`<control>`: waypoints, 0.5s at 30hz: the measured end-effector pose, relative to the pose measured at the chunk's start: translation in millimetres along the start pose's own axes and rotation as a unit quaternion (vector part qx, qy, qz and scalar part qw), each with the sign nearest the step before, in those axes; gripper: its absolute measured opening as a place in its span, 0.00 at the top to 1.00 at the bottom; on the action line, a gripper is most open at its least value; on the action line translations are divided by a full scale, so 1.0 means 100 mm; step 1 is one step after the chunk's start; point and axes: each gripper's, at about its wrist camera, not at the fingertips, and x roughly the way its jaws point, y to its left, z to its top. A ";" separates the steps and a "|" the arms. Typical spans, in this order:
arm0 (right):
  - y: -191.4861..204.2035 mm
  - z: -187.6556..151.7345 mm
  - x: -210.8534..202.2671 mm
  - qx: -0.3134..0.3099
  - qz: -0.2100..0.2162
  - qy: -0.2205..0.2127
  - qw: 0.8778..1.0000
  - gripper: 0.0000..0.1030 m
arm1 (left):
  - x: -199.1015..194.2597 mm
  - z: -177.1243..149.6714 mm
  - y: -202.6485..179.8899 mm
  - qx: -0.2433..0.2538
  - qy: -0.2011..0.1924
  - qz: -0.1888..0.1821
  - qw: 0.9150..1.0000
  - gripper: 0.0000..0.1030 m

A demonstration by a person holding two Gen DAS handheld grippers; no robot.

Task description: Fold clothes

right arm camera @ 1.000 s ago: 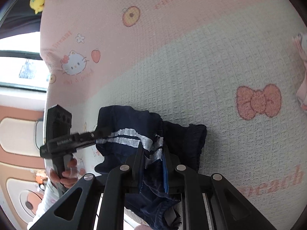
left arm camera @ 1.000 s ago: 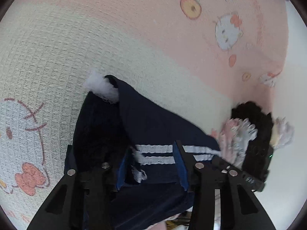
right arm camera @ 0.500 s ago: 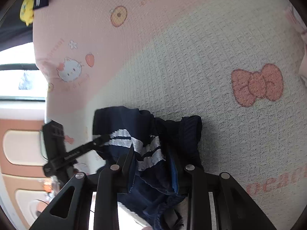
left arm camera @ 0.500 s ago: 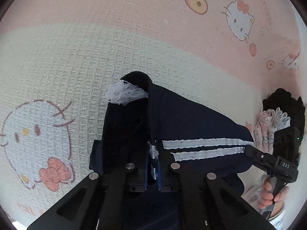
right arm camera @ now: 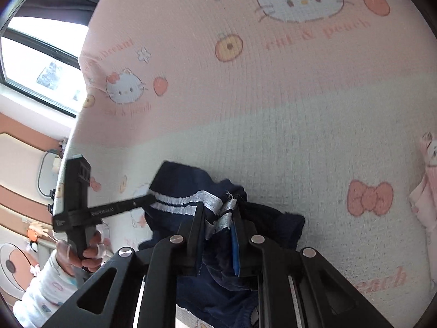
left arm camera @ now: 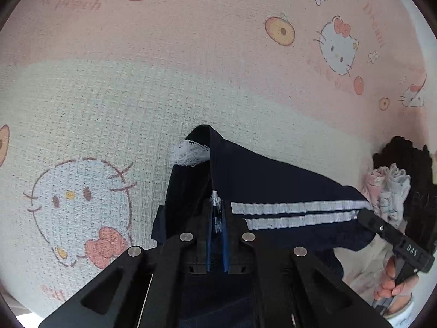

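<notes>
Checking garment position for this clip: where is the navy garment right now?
The navy garment hangs low in both wrist views, above the bedspread, pinched between both hand-held grippers.

1. Ahead of the left gripper, bare bedsheet is lying open.
2. To its right, a clothes pile is blocking.
3. Navy garment is bunching ahead of the right gripper.

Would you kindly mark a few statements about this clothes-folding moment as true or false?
1. The left claw is shut on the navy garment. True.
2. The garment carries two white stripes. True.
3. The right claw hangs empty. False: navy cloth is pinched between its fingers.
4. The bedspread is plain grey. False: it is pink and cream with cartoon cats.
5. The garment lies folded flat. False: both claws hold it up, bunched.
</notes>
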 end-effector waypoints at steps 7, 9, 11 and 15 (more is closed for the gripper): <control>-0.11 0.01 0.03 0.033 0.022 0.036 0.999 0.80 | -0.02 0.04 -0.01 -0.033 0.002 -0.039 0.999 0.96; -0.18 0.00 0.05 0.050 0.021 0.038 0.998 0.76 | 0.00 0.06 0.00 -0.036 0.002 -0.049 0.998 0.96; -0.23 -0.02 0.10 0.068 0.032 0.048 0.996 0.69 | 0.07 0.09 -0.01 -0.040 0.019 -0.071 0.996 0.96; -0.25 -0.07 0.16 0.065 0.032 0.057 0.996 0.68 | 0.31 0.17 0.02 -0.090 0.090 -0.131 0.983 0.95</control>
